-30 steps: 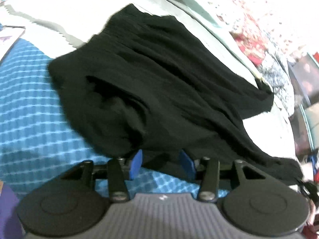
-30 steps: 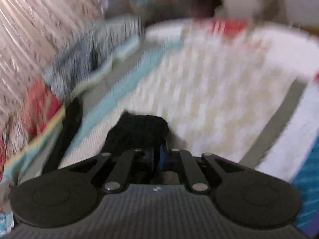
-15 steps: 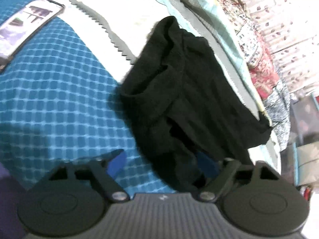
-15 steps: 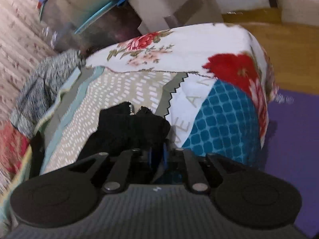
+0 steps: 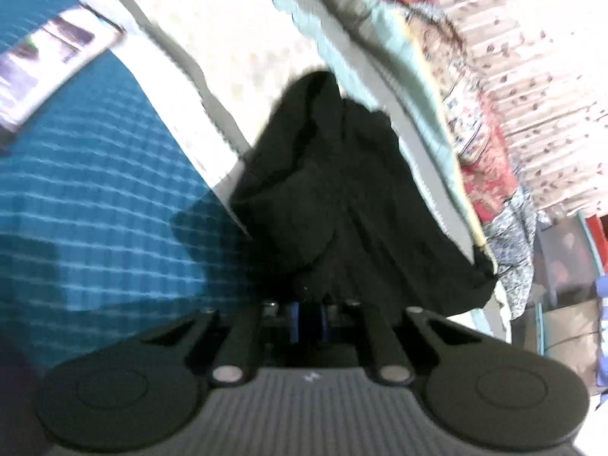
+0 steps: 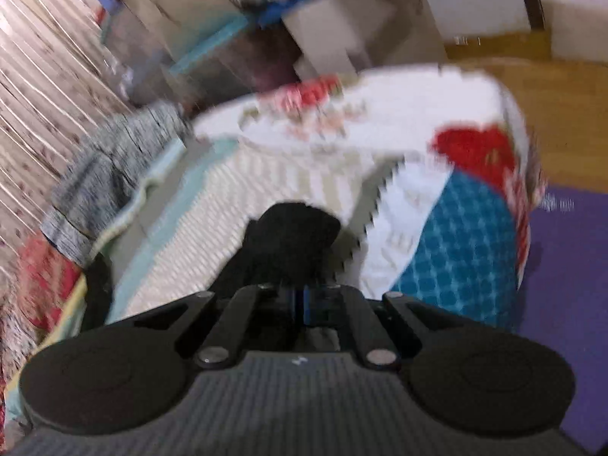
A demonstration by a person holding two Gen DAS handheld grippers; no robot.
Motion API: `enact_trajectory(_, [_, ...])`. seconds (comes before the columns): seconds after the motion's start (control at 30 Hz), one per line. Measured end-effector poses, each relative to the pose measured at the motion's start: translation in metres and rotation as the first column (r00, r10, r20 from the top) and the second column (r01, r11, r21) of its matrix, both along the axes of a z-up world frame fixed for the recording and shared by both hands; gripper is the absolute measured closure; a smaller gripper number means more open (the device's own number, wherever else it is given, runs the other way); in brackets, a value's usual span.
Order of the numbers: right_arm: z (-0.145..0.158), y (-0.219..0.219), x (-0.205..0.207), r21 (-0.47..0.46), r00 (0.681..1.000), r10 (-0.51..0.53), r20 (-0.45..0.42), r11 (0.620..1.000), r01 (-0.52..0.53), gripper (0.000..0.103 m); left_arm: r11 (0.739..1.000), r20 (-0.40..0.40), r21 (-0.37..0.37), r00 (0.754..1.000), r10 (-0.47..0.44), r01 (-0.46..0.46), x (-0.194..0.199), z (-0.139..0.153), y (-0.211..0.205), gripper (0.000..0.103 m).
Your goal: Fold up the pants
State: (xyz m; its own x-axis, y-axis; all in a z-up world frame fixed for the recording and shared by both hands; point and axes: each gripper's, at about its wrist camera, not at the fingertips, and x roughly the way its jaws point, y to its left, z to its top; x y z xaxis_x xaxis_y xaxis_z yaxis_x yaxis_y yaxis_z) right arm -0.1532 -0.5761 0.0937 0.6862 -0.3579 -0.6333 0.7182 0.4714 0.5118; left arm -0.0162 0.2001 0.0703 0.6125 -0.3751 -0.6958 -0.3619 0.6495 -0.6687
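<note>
Meanwhile, the left gripper (image 5: 308, 321), spread wide half a second earlier, had snapped its fingers closed on the near edge of the black pants (image 5: 342, 190), bunched on the patterned bed (image 5: 95, 209). The right gripper (image 6: 304, 302) was pinching another fold of the pants (image 6: 292, 235), fingers closed.

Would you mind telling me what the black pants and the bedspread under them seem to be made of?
The black pants look like a soft matte fabric, perhaps cotton jersey: they slump in loose folds with no sheen. Blur hides the weave. The bedspread looks like printed woven cloth, probably cotton: flat, matte, with a blue check and floral patches, draping over the bed's corner.
</note>
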Motion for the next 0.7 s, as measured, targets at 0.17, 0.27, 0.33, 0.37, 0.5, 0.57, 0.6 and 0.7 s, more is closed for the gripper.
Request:
enact_trajectory(0.17, [-0.012, 0.018, -0.017, 0.004, 0.998, 0.017, -0.063, 1.0, -0.016, 0.097, 0.995, -0.024, 0.088, 0.999, 0.038, -0.036, -0.029, 0.011, 0.024, 0.095])
enact_trajectory(0.27, [-0.039, 0.024, -0.021, 0.027, 0.992, 0.005, -0.128, 1.0, -0.002, 0.097, 0.996, -0.092, 0.079, 0.994, 0.052, -0.045, -0.032, -0.013, 0.03, 0.095])
enact_trajectory(0.33, [-0.043, 0.028, -0.024, -0.014, 0.994, 0.006, -0.111, 1.0, -0.008, 0.098, 0.993, -0.133, 0.112, 0.99, 0.046, -0.031, -0.028, -0.027, 0.025, 0.093])
enact_trajectory(0.37, [-0.039, 0.03, -0.024, -0.027, 0.994, 0.009, -0.111, 1.0, -0.012, 0.093, 0.994, -0.144, 0.107, 0.988, 0.051, -0.036, -0.028, -0.03, 0.025, 0.089])
enact_trajectory(0.5, [-0.016, 0.031, -0.044, -0.127, 0.985, -0.15, -0.086, 0.982, 0.138, 0.039, 0.995, -0.075, 0.101, 0.997, 0.018, -0.011, -0.038, -0.01, 0.035, 0.062])
enact_trajectory(0.57, [-0.004, 0.026, -0.052, -0.166, 0.972, -0.219, -0.081, 0.965, 0.203, 0.042, 0.991, -0.002, 0.126, 0.999, 0.045, -0.045, -0.048, 0.009, 0.048, 0.062])
enact_trajectory(0.6, [0.003, 0.024, -0.053, -0.171, 0.972, -0.224, -0.073, 0.963, 0.209, 0.047, 0.989, 0.03, 0.132, 0.998, 0.059, -0.062, -0.051, 0.017, 0.054, 0.062])
enact_trajectory(0.7, [0.026, 0.028, -0.033, -0.216, 0.986, -0.158, -0.052, 0.966, 0.143, 0.048, 0.973, 0.093, 0.221, 0.994, 0.053, -0.073, -0.035, 0.038, 0.062, 0.062])
